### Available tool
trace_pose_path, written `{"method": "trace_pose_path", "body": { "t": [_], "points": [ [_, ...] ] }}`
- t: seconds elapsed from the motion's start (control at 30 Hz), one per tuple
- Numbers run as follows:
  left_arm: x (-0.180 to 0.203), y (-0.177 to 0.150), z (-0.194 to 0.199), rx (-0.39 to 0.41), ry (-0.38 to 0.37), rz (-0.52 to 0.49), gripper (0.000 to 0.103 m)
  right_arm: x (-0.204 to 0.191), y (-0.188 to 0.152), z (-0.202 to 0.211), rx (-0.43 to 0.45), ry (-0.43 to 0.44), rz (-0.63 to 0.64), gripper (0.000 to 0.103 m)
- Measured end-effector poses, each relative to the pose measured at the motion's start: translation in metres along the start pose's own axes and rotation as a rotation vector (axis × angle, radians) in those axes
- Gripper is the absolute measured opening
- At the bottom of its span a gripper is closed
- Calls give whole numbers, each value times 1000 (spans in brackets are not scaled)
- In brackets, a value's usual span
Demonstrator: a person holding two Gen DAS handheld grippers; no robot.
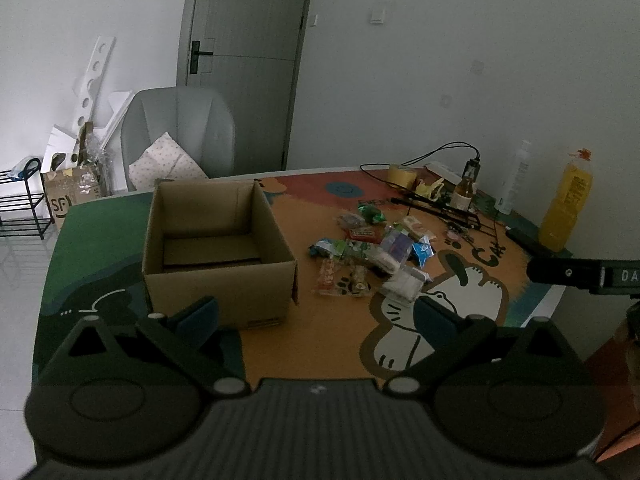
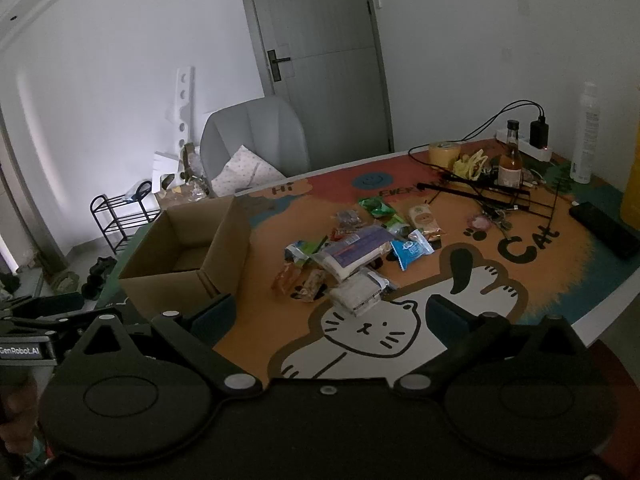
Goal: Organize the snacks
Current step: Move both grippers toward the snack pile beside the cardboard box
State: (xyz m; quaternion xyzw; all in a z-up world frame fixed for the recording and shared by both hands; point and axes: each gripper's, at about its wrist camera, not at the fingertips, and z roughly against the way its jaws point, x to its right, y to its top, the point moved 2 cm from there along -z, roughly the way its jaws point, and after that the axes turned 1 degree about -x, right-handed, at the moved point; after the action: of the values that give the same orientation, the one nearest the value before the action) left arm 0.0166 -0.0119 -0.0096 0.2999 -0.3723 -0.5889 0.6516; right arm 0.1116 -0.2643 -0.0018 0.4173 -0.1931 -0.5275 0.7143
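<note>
Snacks (image 1: 372, 254) are lying in 1 loose pile mid-tabletop, just beside the open cardboard box (image 1: 218, 252) sitting nearer the left edge. Left gripper (image 1: 316, 316) and right gripper (image 2: 330, 316) are both hovering wide open, holding nothing.

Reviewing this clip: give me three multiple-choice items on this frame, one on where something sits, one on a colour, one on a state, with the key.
1. Where does the snack pile lie relative to the cardboard box in the left wrist view?
A. inside it
B. to its right on the mat
C. on the chair

2. What colour is the large bottle at the table's far right?
A. yellow
B. red
C. black

3. What is the left gripper doing?
A. shut on a packet
B. open, holding nothing
C. pressing the box

Key: 1 B, the packets lie on the mat beside the box. 2 A, its body is yellow. 3 B, the fingers stand apart with nothing between.
</note>
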Motion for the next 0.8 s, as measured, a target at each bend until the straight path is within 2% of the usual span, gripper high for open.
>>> {"method": "trace_pose_path", "body": {
  "t": [0.8],
  "points": [
    [3, 4, 3, 15, -18, -2, 103, 0, 4, 1, 0, 14, -10, 103]
  ]
}}
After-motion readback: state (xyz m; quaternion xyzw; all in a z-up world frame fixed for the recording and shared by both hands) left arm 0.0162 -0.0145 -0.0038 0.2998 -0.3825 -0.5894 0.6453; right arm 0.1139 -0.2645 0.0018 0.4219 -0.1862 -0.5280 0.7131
